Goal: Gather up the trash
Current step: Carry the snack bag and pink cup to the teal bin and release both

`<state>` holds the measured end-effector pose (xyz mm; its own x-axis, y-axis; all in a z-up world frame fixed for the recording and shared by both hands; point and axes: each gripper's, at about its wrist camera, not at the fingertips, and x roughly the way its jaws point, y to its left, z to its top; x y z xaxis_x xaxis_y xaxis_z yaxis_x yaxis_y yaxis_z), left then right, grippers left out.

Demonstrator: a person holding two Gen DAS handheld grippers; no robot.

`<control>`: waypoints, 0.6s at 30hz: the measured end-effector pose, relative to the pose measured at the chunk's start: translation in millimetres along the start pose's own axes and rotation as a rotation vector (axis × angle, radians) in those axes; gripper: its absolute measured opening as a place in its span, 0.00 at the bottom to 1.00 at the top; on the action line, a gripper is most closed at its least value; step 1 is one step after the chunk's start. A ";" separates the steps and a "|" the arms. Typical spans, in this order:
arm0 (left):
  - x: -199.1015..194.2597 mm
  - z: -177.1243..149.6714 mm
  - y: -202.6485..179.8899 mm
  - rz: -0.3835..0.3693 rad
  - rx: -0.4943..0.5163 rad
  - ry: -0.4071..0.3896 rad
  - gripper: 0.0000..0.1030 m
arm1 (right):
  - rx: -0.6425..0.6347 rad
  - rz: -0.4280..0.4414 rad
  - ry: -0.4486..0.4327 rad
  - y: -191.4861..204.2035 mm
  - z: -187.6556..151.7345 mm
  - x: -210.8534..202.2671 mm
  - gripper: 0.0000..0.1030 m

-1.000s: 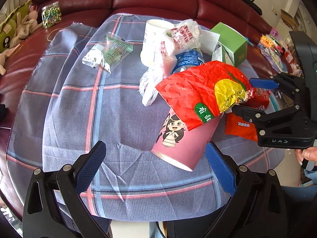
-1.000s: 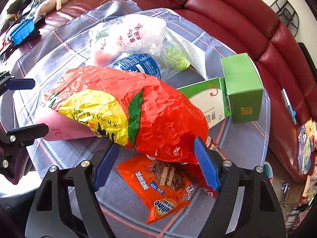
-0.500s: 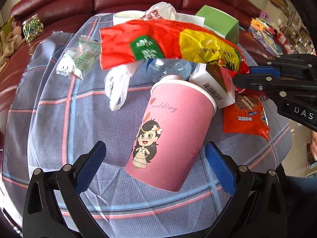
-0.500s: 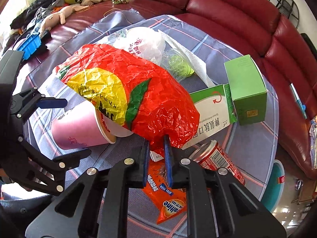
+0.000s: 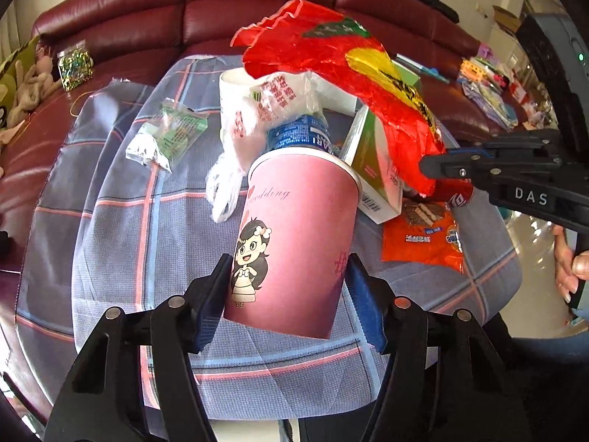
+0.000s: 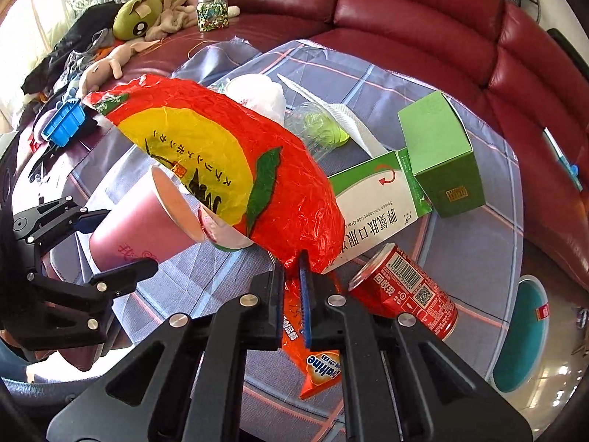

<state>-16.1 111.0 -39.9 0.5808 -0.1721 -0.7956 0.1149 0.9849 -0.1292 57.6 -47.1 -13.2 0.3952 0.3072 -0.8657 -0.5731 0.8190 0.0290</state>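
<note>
Our left gripper [image 5: 287, 287] clamps the base of the pink paper cup with a cartoon bride [image 5: 294, 235], tilting its open mouth away from us, we judge as a bin for the trash. Our right gripper [image 6: 292, 294] is pinched tight on the corner of the crinkled red-and-yellow plastic bag [image 6: 235, 169], which hangs ahead of it, above the cup's rim. It reaches in level from the right over the plaid-covered tabletop [image 5: 117, 243].
</note>
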 end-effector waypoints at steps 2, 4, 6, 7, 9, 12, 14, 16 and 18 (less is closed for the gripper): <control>-11.0 6.4 -0.6 0.002 -0.009 -0.018 0.61 | 0.029 0.034 -0.002 -5.2 -2.1 -4.0 0.05; -20.2 12.9 -2.3 0.004 -0.018 -0.039 0.61 | 0.059 0.054 -0.014 -12.8 -4.1 -10.7 0.05; -28.0 20.5 -7.0 -0.002 -0.026 -0.057 0.61 | 0.084 0.059 -0.028 -22.0 -6.1 -17.7 0.05; -30.0 23.6 -10.5 -0.004 -0.025 -0.064 0.61 | 0.097 0.055 -0.038 -27.1 -8.0 -22.2 0.05; -31.1 32.2 -20.2 -0.004 -0.011 -0.076 0.61 | 0.124 0.044 -0.055 -38.7 -11.6 -30.7 0.05; -25.6 43.2 -38.7 -0.010 0.002 -0.079 0.61 | 0.168 0.046 -0.070 -57.2 -18.5 -41.6 0.05; -19.6 52.0 -49.4 -0.035 -0.004 -0.074 0.61 | 0.197 0.047 -0.082 -73.3 -25.0 -50.0 0.05; -16.7 61.2 -63.3 -0.057 0.010 -0.077 0.61 | 0.233 0.033 -0.100 -91.1 -30.8 -60.4 0.05; -15.0 71.4 -83.0 -0.076 0.048 -0.084 0.61 | 0.274 0.018 -0.116 -111.1 -37.7 -72.0 0.05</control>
<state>23.2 30.6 25.1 0.6343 -0.2487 -0.7320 0.1981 0.9675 -0.1570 65.8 -178.6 27.1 0.4756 0.3630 -0.8012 -0.3718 0.9085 0.1909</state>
